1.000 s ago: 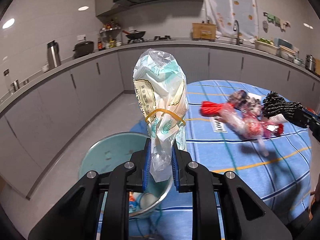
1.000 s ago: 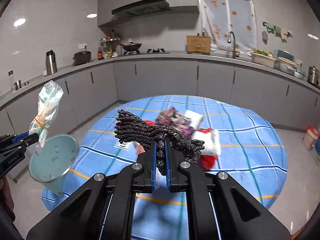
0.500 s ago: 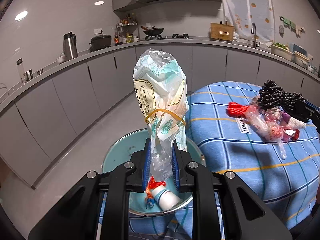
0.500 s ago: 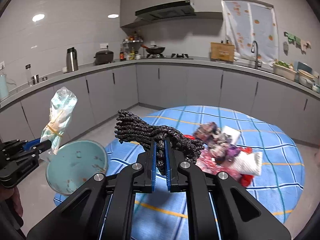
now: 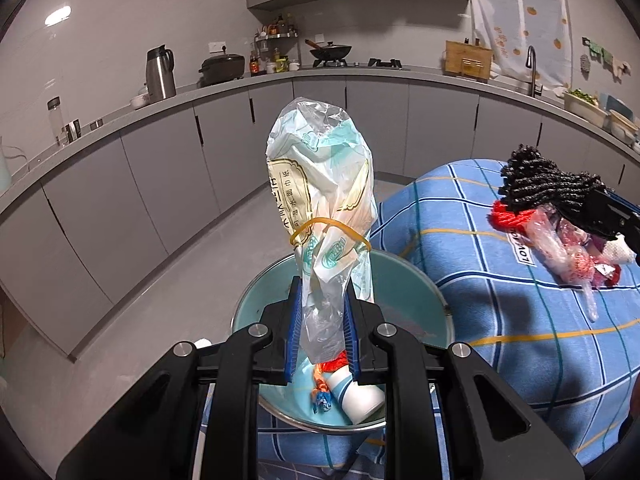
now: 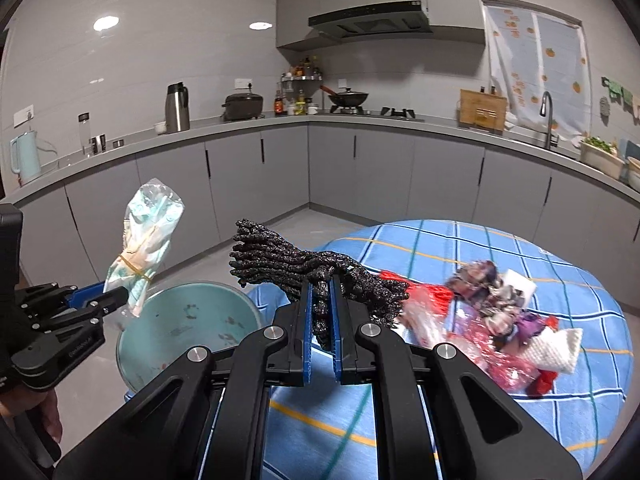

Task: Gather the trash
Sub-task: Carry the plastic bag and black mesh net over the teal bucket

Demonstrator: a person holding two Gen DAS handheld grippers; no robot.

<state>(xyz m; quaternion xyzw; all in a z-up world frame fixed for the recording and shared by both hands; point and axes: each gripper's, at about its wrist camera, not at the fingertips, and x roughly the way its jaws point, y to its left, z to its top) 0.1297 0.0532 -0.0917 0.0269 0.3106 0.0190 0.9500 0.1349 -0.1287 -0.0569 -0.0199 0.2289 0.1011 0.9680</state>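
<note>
In the right wrist view, at the left edge, the left gripper (image 6: 120, 294) has its jaws pinching a crumpled plastic bag (image 6: 148, 236) bound with a rubber band, held upright above the teal bin (image 6: 188, 334) at lower left. In the centre, the right gripper (image 6: 320, 312) has its jaws pressed on a black knitted bundle (image 6: 280, 266). To the right, a pile of red and mixed trash (image 6: 492, 320) lies on the blue checked desk (image 6: 560, 272). The left wrist view shows a white cup (image 5: 356, 394) inside the bin.

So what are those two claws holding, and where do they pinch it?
Left gripper pinches the plastic bag at its lower end; right gripper clamps the black cord bundle near its middle.
</note>
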